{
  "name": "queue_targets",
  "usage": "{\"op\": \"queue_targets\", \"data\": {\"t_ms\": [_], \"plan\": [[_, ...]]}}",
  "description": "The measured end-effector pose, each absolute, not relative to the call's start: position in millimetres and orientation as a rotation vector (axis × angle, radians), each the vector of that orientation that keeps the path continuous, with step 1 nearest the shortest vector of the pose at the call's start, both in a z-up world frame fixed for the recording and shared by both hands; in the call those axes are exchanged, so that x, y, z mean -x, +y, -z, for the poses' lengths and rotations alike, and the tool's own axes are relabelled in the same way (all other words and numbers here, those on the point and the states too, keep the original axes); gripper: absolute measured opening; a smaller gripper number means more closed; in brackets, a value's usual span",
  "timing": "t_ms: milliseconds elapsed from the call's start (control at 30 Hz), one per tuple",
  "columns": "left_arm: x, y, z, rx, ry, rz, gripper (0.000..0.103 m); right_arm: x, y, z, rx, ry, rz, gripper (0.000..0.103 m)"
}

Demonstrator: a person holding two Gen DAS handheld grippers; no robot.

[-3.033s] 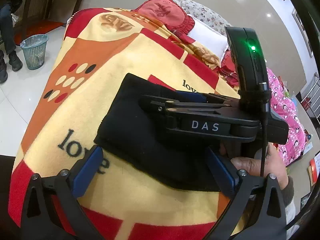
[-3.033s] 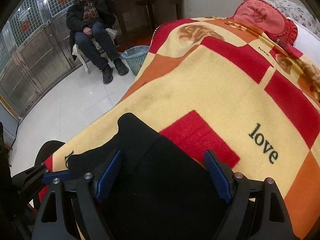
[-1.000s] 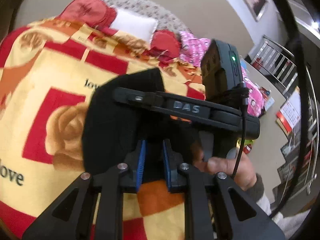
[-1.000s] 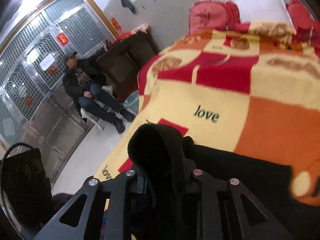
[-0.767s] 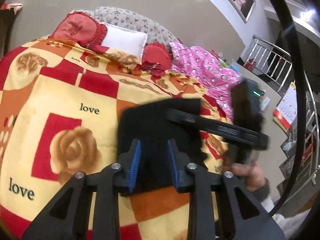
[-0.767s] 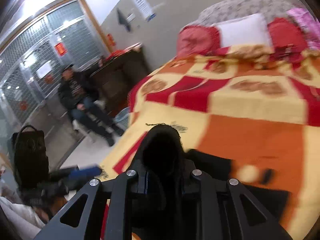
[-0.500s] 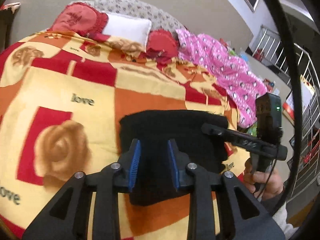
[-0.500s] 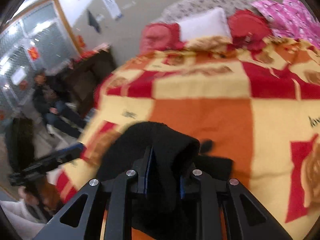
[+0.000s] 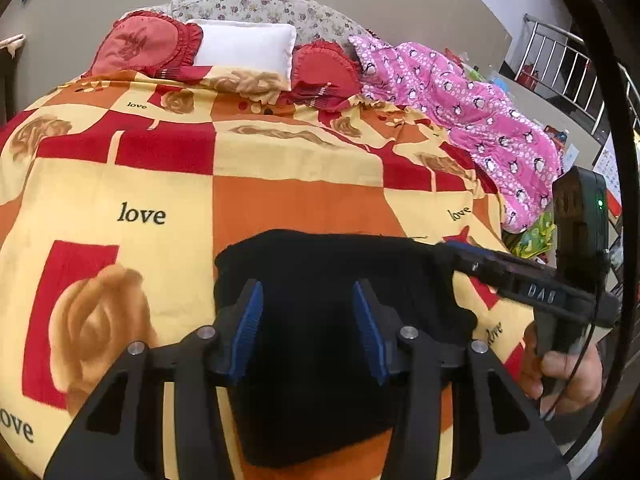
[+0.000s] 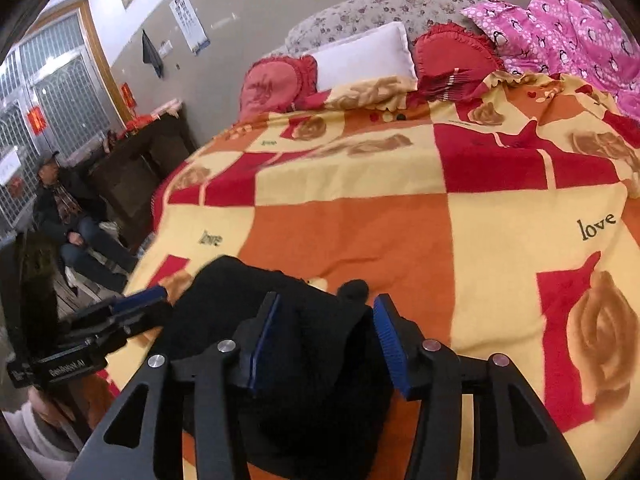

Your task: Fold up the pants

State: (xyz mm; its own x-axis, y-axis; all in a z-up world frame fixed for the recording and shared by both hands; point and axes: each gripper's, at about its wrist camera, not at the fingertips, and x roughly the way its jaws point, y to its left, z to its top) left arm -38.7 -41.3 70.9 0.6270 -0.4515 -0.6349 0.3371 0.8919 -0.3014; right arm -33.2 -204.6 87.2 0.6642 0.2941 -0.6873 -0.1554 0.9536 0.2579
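Left wrist view: black pants (image 9: 320, 304) are seen folded on the bed blanket (image 9: 280, 200) near its front edge; left gripper (image 9: 308, 320) jaws are opening, spread, fabric between, not pinched. Right wrist view: right gripper (image 10: 324, 340) jaws are opening, bunched pants (image 10: 304, 320) between, pads not pressing.

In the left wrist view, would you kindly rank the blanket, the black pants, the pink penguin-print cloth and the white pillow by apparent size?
1. blanket
2. black pants, though nearness to the camera inflates them
3. pink penguin-print cloth
4. white pillow, the farthest away
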Motion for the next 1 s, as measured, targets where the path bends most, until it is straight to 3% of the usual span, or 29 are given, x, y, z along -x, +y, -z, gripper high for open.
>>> {"op": "queue_targets", "data": {"t_ms": [167,467,1000], "plan": [[20.0,-53.5,-54.3,0.124,0.811,0.401,0.046,13.0,-197.1,-68.1,-0.134,0.855,-0.201,0.049],[15.2,-63.1,-44.9,0.107,0.793,0.375,0.062,-8.5,-198.9,-52.7,-0.151,0.875,-0.201,0.049],[40.9,-44.3,-54.5,0.198,0.793,0.378,0.063,43.3,-194.8,-96.0,-0.135,0.797,-0.207,0.056]]}}
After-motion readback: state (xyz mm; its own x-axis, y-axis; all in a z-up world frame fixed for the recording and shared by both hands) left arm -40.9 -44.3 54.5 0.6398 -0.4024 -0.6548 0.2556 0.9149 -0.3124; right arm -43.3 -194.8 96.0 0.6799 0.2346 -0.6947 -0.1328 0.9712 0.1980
